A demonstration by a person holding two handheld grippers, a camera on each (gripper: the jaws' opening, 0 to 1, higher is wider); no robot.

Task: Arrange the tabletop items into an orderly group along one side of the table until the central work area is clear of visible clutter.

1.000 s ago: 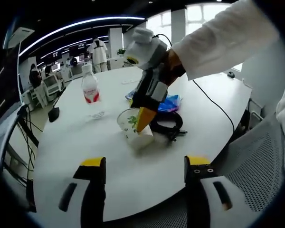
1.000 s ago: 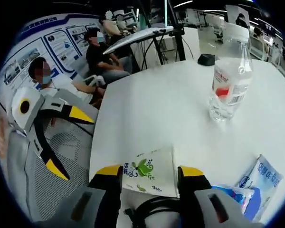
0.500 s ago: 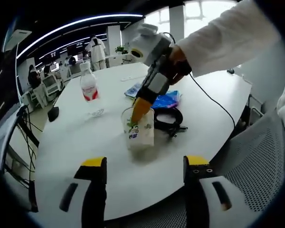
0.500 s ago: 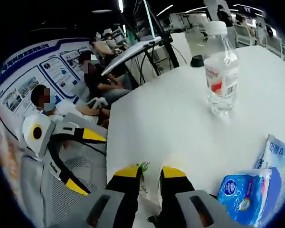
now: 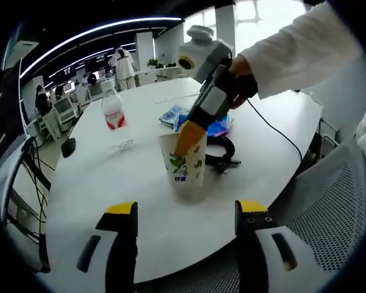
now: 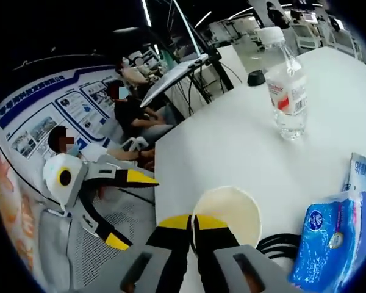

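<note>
A white paper cup (image 5: 185, 168) with green print stands upright on the white round table (image 5: 110, 183). My right gripper (image 5: 190, 133) comes in from the upper right and is shut on the cup's rim (image 6: 229, 210). Its yellow-tipped jaws pinch the rim's near edge in the right gripper view (image 6: 193, 223). My left gripper (image 5: 186, 210) hovers open near the table's front edge, short of the cup. In the right gripper view that gripper (image 6: 125, 207) appears at the left, off the table. A water bottle (image 5: 114, 114) (image 6: 288, 91) stands further back.
A blue tissue pack (image 5: 216, 126) (image 6: 331, 241) and a coiled black cable (image 5: 222, 155) (image 6: 280, 244) lie behind the cup. A mesh office chair (image 5: 332, 213) stands at the right. People sit beyond the table's edge (image 6: 131, 110). A small black object (image 5: 69, 146) lies at the left rim.
The cup lay tilted on its side a second ago; it now stands upright. My right gripper closed onto its rim and lifted upward with it. The left gripper has stayed put.
</note>
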